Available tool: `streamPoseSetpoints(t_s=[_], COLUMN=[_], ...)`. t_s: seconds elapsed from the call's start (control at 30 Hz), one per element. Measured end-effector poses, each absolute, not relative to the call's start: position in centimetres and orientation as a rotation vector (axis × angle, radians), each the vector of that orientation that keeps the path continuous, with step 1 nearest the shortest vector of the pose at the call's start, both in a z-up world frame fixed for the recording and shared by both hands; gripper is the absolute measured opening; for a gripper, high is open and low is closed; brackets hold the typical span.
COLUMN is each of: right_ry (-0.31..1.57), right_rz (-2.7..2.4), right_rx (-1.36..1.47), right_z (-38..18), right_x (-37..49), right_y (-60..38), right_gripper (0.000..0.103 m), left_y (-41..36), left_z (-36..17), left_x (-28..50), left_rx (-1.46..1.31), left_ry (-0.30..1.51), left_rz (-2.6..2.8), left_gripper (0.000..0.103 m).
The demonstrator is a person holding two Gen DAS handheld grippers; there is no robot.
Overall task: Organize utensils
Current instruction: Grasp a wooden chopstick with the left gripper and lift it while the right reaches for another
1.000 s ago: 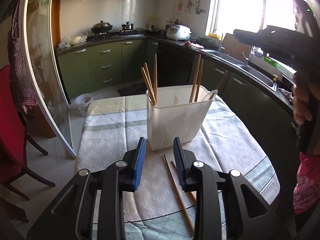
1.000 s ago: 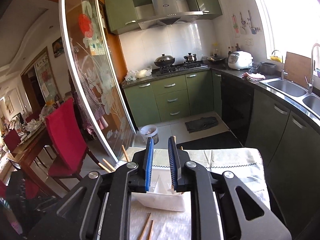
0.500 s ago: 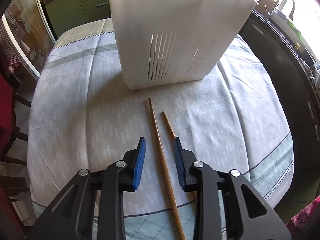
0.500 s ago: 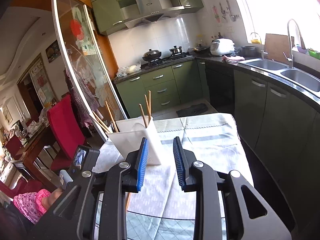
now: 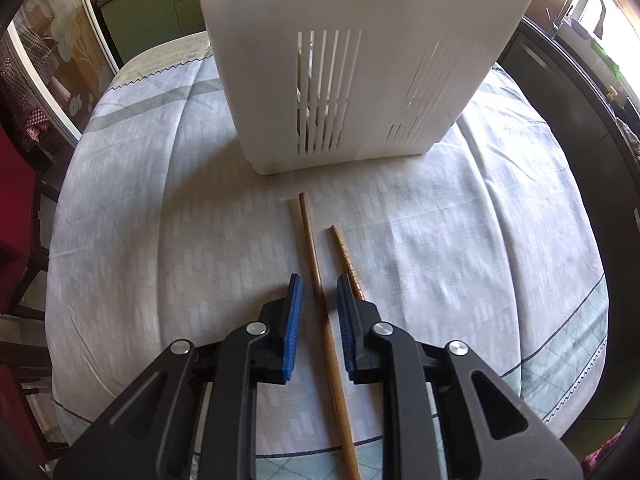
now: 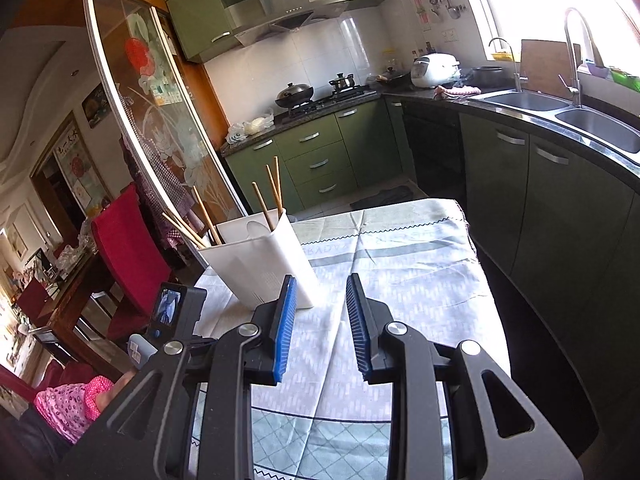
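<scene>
Two wooden chopsticks lie side by side on the tablecloth in front of a white slotted utensil holder (image 5: 360,60). My left gripper (image 5: 319,280) points steeply down over them with its jaws closing. The longer chopstick (image 5: 308,236) runs between the blue pads, with a small gap on each side. The shorter chopstick (image 5: 342,252) passes just outside the right finger. In the right wrist view the holder (image 6: 260,272) stands at the table's left with several chopsticks (image 6: 272,192) upright in it. My right gripper (image 6: 320,280) hovers over the cloth, open with nothing between its fingers.
A pale patterned tablecloth (image 5: 160,240) covers the round table. The left tool's body (image 6: 176,308) and a pink sleeve (image 6: 68,404) show at lower left. A red chair (image 6: 128,248) stands behind the holder; green cabinets and a sink (image 6: 532,100) line the right.
My left gripper dropped from facing the holder to pointing down over the chopsticks, and its jaws have narrowed around the longer one. My right gripper lowered, swung aside and opened a little.
</scene>
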State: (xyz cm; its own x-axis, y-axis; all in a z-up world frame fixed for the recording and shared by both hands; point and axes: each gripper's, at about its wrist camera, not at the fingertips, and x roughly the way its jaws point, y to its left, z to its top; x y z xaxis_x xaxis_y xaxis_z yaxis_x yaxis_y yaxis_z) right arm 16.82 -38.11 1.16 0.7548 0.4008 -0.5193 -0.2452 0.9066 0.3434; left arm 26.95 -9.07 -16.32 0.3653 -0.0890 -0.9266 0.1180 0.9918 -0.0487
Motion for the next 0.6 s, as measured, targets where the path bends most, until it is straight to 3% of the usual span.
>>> streamPoseSetpoints(t_s=[0.13, 0.33, 0.6], right_ry=[0.641, 0.665, 0.786], right_rz=[0.372, 0.373, 0.427], right_rx=[0.271, 0.267, 0.208], right_z=[1.0, 0.4, -2.6], right_x=[17.3, 17.6, 19.6], right_y=[-37.6, -37.1, -33.2], right_gripper=[0.029, 0.030, 0.031], left_y=[-9.9, -8.5, -4.5], left_z=[-16.6, -15.6, -8.2], left_x=[26.3, 25.9, 21.4], left_rx=[0.057, -0.008, -0.050], left_ry=[1.160, 1.124, 0.847], left_rz=[-0.124, -0.139, -0.134], left_gripper=[0.007, 0.006, 0.006])
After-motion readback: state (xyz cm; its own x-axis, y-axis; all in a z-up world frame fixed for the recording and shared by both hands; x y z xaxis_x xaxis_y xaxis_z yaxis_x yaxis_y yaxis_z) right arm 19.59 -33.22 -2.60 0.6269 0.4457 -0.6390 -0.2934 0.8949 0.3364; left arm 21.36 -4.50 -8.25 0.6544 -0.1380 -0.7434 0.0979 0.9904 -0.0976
